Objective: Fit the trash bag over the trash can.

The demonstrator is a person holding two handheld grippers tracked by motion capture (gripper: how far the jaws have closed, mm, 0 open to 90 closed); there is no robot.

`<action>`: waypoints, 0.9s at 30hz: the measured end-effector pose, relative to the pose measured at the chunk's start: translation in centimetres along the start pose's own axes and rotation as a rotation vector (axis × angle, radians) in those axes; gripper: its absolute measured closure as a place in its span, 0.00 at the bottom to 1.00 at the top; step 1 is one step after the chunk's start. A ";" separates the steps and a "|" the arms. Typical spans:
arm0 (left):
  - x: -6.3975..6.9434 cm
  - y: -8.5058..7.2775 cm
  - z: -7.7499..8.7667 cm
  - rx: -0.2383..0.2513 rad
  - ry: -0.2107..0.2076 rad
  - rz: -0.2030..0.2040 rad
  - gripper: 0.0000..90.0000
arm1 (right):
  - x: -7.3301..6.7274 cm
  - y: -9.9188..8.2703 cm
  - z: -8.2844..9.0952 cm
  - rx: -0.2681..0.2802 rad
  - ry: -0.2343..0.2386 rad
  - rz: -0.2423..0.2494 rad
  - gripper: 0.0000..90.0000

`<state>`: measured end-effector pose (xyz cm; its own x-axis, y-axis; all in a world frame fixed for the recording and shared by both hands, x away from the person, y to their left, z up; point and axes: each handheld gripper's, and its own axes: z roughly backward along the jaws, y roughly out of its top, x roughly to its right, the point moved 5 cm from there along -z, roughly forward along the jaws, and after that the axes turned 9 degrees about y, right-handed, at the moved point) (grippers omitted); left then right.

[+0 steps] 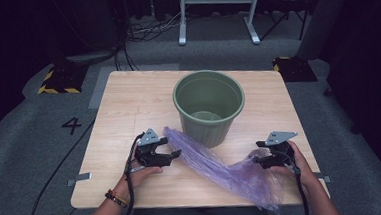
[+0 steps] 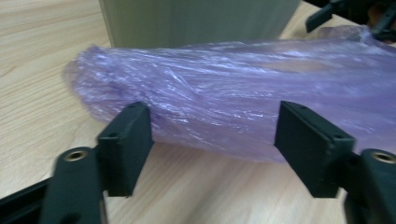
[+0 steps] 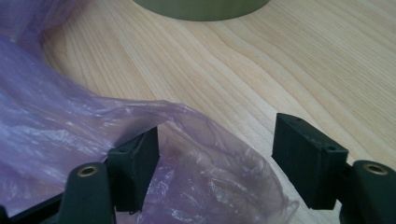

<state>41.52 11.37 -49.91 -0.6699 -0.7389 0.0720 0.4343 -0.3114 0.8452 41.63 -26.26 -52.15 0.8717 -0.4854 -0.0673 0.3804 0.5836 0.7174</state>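
A crumpled, see-through purple plastic bag [image 1: 217,166] lies stretched across the front of the wooden table [image 1: 128,101], from beside the green bin [image 1: 208,106] to the front right edge. My left gripper [image 1: 174,153] is at the bag's left end. Its jaws stand open, level with the table, and the bag [image 2: 224,98] lies just ahead of them with nothing pinched. My right gripper [image 1: 259,153] is at the bag's right end, also open. A fold of the bag [image 3: 70,130] lies loose against its left jaw and between the two jaws.
The green ribbed bin [image 2: 196,21] stands upright mid-table just behind the bag, and its inside looks bare. Bare wood lies left of the bin and behind it. Beyond the table are grey carpet, cables and a white frame [image 1: 217,5].
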 end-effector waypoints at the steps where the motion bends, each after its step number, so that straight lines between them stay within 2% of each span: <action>1: 0.1 0.1 -0.2 -0.005 0.008 -0.001 0.38 | -0.1 0.0 -0.2 -0.004 0.000 0.005 0.35; 3: 0.2 0.4 -0.9 -0.014 0.042 -0.009 0.52 | -0.2 0.0 -0.3 -0.007 0.007 0.006 0.35; 4: 0.2 0.5 -1.1 -0.016 0.038 -0.017 0.59 | -0.2 -0.1 -0.4 -0.009 0.006 0.007 0.35; 6: 0.2 0.7 -1.8 -0.020 0.074 -0.038 0.72 | -0.2 -0.1 -0.5 -0.011 0.010 0.010 0.35; 7: 0.2 0.7 -1.9 -0.023 0.072 -0.051 0.81 | -0.2 -0.1 -0.5 -0.009 0.009 0.010 0.35; 8: 0.2 0.7 -2.2 -0.026 0.094 -0.072 0.89 | -0.2 -0.1 -0.5 -0.009 0.008 0.010 0.35; 10: 0.1 0.9 -2.3 -0.011 0.106 -0.078 1.00 | -0.2 -0.1 -0.4 0.001 0.004 0.007 0.33; 12: 0.0 1.0 -2.2 -0.003 0.119 -0.087 1.00 | -0.1 0.0 -0.3 0.007 0.004 0.004 0.32; 16: -0.5 1.6 -1.1 0.045 0.155 -0.095 1.00 | 0.3 0.3 0.8 0.061 -0.007 -0.025 0.27; 17: -0.6 1.8 -0.7 0.061 0.152 -0.084 1.00 | 0.4 0.4 1.1 0.065 -0.023 -0.026 0.26; 18: -0.8 2.0 -0.3 0.075 0.161 -0.087 1.00 | 0.5 0.5 1.3 0.067 -0.057 -0.026 0.26; 19: -0.9 2.2 0.1 0.088 0.173 -0.090 1.00 | 0.6 0.7 1.6 0.076 -0.070 -0.028 0.26; 22: -1.4 3.1 1.5 0.139 0.193 -0.087 1.00 | 0.4 1.2 2.5 0.149 -0.028 -0.043 0.26; 23: -1.6 3.4 2.1 0.158 0.201 -0.084 1.00 | 0.4 1.3 2.6 0.156 -0.029 -0.044 0.26; 24: -1.6 3.4 2.1 0.158 0.201 -0.084 1.00 | 0.3 1.5 2.8 0.162 -0.034 -0.041 0.26; 25: -1.8 3.9 2.9 0.186 0.212 -0.080 1.00 | 0.1 1.7 2.8 0.165 -0.032 -0.036 0.26; 26: -1.8 3.9 2.9 0.186 0.212 -0.080 1.00 | 0.1 1.7 2.8 0.165 -0.032 -0.036 0.26; 27: -2.0 4.7 3.9 0.223 0.216 -0.078 1.00 | -0.2 1.9 2.7 0.149 -0.050 -0.018 0.26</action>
<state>42.55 13.71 -44.06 -0.5421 -0.8353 -0.0912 0.2279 -0.2506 0.9409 41.33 -26.80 -48.89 0.8475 -0.5286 -0.0492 0.3424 0.4735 0.8115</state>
